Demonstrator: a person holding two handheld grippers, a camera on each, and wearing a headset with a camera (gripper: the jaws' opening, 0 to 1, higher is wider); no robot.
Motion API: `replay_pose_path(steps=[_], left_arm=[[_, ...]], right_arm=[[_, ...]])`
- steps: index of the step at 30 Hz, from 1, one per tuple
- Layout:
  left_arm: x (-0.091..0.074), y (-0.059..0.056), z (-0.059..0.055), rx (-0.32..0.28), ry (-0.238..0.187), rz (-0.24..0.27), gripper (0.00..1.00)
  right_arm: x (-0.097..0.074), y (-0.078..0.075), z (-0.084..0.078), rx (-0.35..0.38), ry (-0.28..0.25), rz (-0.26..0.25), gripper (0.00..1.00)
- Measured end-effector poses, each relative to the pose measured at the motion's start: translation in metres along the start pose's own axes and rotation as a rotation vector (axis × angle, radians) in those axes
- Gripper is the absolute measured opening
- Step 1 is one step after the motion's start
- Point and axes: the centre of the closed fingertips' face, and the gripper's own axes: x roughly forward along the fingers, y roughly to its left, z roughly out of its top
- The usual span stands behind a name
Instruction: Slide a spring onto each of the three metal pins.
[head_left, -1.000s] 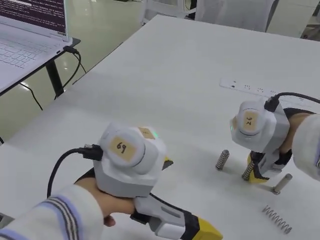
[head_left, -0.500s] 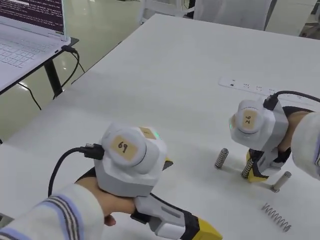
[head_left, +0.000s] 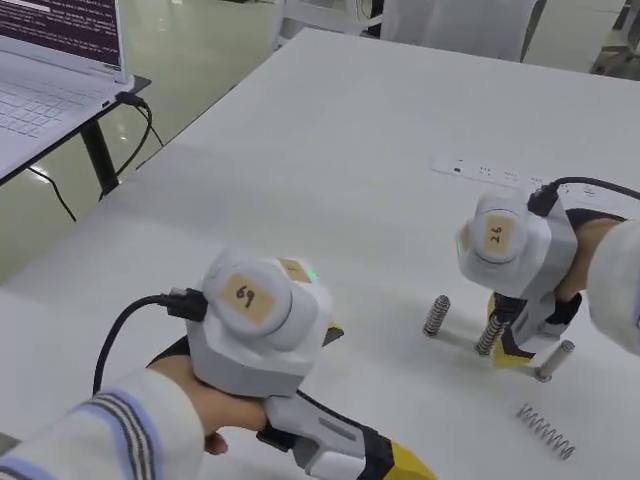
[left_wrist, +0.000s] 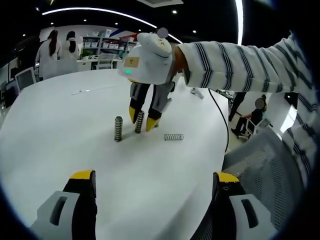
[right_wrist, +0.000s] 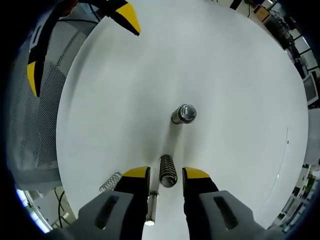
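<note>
My right gripper (head_left: 503, 352) points down at the table, its yellow jaws on either side of a spring (right_wrist: 168, 171) that stands upright on a pin, with small gaps on both sides. To its left stands another pin wearing a spring (head_left: 435, 315) (right_wrist: 184, 114). A bare metal pin (head_left: 555, 360) stands to the right of the gripper. One loose spring (head_left: 545, 432) (left_wrist: 173, 136) lies flat near the front. My left gripper (left_wrist: 155, 176) hovers open and empty at the near left, facing the right gripper (left_wrist: 141, 119).
A white power strip (head_left: 490, 172) lies farther back on the white table (head_left: 330, 150). A laptop (head_left: 50, 60) sits on a side stand off the table's left edge. People and chairs show in the background of the left gripper view.
The head camera has shifted a little. Both grippers, the pins and the springs keep their places.
</note>
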Motion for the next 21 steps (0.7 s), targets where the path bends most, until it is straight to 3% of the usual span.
replay_pose_path(steps=[15,21], left_arm=[[0.003,-0.005,-0.002,0.005,0.02,-0.013,0.94],[0.004,-0.008,-0.004,0.009,0.03,-0.02,0.94]], right_arm=[[-0.033,0.002,-0.007,0.03,-0.039,-0.089,0.31],[-0.047,0.005,-0.006,0.045,-0.085,-0.118,0.36]])
